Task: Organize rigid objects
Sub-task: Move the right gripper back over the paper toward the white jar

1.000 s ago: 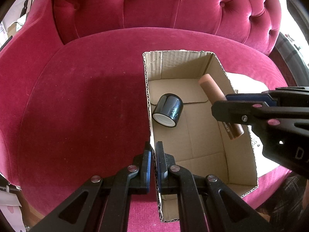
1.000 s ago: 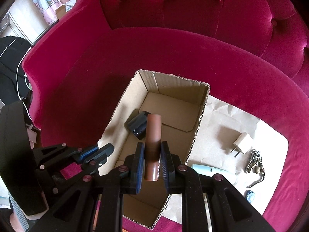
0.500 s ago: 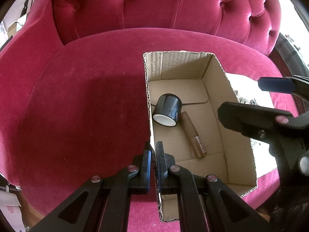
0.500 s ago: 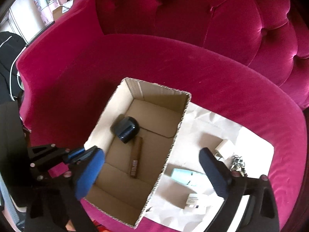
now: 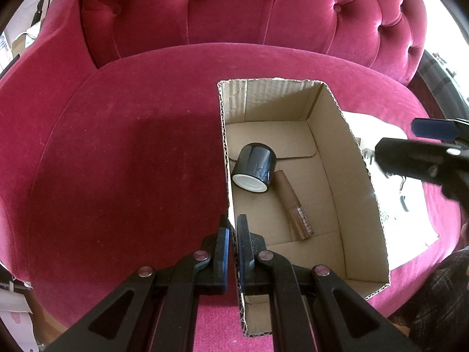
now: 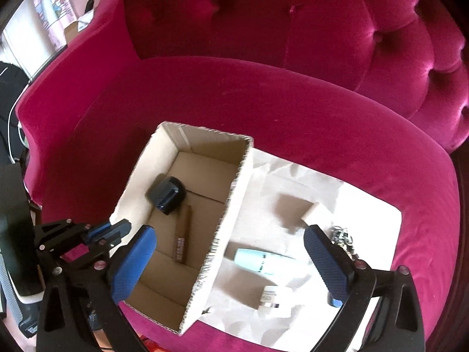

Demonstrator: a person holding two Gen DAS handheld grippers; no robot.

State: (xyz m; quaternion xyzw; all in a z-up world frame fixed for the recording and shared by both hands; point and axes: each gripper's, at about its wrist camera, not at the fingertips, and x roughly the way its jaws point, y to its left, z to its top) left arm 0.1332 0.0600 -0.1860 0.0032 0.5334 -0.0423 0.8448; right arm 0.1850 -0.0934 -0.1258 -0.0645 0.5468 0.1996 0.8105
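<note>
- Left gripper (image 5: 231, 228) pinches the cardboard box (image 5: 363, 193) wall.
- Right gripper (image 6: 231, 252) gapes wide, empty.
- Ahead of the left gripper, black jar (image 5: 254, 164) touches brown tube (image 5: 294, 205).

You've got daylight from the right; it blows out the white paper (image 6: 296, 184). Box (image 5: 363, 202) throws a dark shadow left across the sofa seat (image 5: 117, 152). Fisheye bends edges, corners vignetted black. Right view slightly soft w/ motion blur.
</note>
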